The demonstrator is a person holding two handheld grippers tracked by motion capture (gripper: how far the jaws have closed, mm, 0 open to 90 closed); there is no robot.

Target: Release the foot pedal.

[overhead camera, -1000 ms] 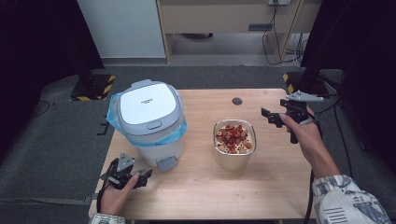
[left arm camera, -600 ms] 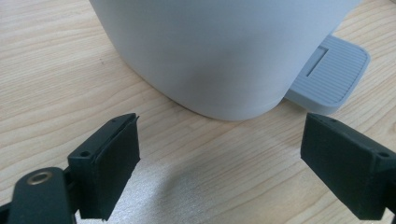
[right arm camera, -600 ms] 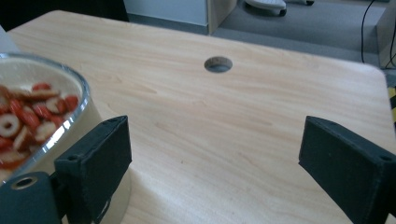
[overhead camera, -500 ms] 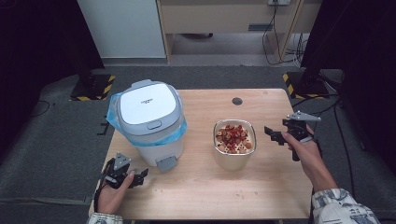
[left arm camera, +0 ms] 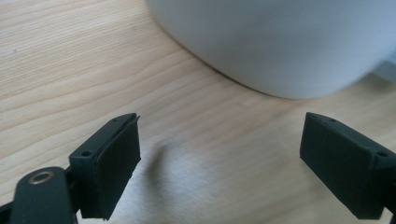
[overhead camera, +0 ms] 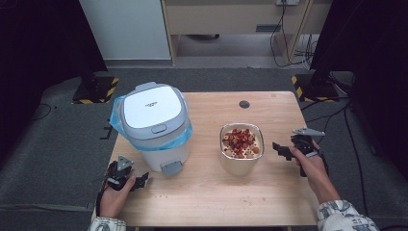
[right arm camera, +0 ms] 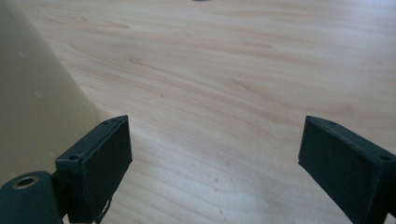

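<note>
The lower wall of the steel container (overhead camera: 241, 163) is partly foreshortened in the high view; its contents (overhead camera: 240, 141), red and pale pieces, are too small to identify. In the right gripper view the container appears as a blurred pale wall (right arm camera: 32, 107) cut off at the left edge of the frame. In the left gripper view the white bin (left arm camera: 280, 42) is cut off at the top, and its lid and blue liner lie outside the frame.

The container stands right of centre on the table (overhead camera: 207, 192). The right claw (overhead camera: 284, 150) sits near the table's right edge, just beside the container's right wall and apart from it, jaws pointing toward it. The jaws stand wide apart with only bare table between them; nothing is held.

The left claw (overhead camera: 139, 182) lies near the table's front left corner, just in front of the bin (overhead camera: 153, 126) and close to its grey foot pedal (overhead camera: 171, 168). Its jaws are likewise spread wide and empty.

The high view shows the bin's closed lid and the blue liner (overhead camera: 117, 111) bunched under its rim. The gripper views add the gap between each pair of pads and the wood grain beneath them.
</note>
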